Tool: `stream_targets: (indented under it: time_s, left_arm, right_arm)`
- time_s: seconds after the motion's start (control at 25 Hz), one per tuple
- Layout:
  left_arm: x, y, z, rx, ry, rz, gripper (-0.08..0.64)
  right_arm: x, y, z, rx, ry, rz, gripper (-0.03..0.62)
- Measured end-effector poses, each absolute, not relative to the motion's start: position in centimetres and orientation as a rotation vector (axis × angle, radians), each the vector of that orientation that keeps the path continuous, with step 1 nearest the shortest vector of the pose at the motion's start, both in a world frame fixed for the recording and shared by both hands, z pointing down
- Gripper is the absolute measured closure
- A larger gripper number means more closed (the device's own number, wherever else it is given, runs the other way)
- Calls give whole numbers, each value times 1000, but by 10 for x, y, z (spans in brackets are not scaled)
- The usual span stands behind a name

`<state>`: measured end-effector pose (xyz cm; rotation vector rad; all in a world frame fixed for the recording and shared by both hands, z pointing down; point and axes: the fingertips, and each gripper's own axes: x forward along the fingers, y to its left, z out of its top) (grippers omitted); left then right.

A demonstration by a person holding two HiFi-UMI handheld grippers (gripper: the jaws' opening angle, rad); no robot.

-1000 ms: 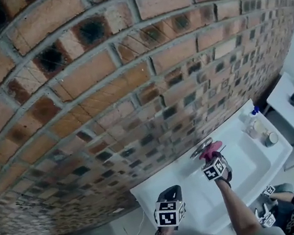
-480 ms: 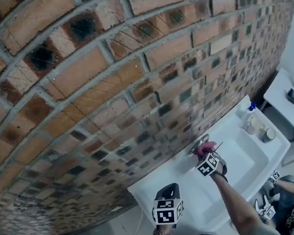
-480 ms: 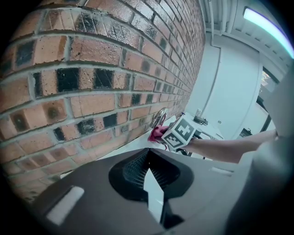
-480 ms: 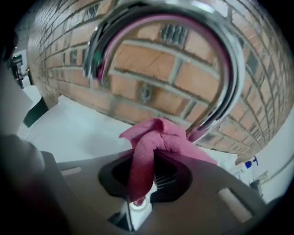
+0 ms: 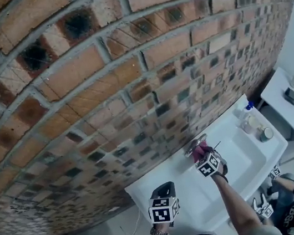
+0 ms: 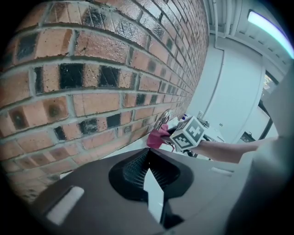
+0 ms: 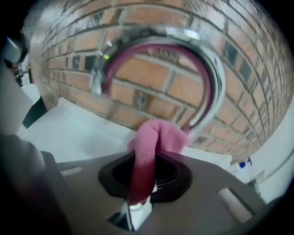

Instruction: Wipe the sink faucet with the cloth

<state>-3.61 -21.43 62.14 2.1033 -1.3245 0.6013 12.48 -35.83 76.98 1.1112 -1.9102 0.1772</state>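
Evidently mid-wipe: right gripper (image 7: 154, 158) jaws clamp pink cloth (image 7: 158, 135) against faucet (image 7: 209, 59) arch near base; rest of arch probably unwiped. Left gripper (image 6: 148, 158) jaws closed, empty, idle over sink (image 5: 246, 167) edge.

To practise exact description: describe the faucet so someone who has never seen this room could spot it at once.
Find the brick wall; a white sink runs along its foot. The faucet stands at the sink's back edge, apart from the bottles at the sink's end. It alone is a shiny metal arch, with a pink cloth held to it.
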Motion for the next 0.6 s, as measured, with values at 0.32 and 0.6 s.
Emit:
stream_targets:
  time_s: [0.32,0.6]
  left_arm:
    - [-54,-217,625,2072,-1356,589,540]
    - [-49,-224,627,2079,-1348,583,540]
  right_arm:
    - [218,-315,809,1276,-1696,449,531]
    - [203,-366,721,1479,-1807,297,531]
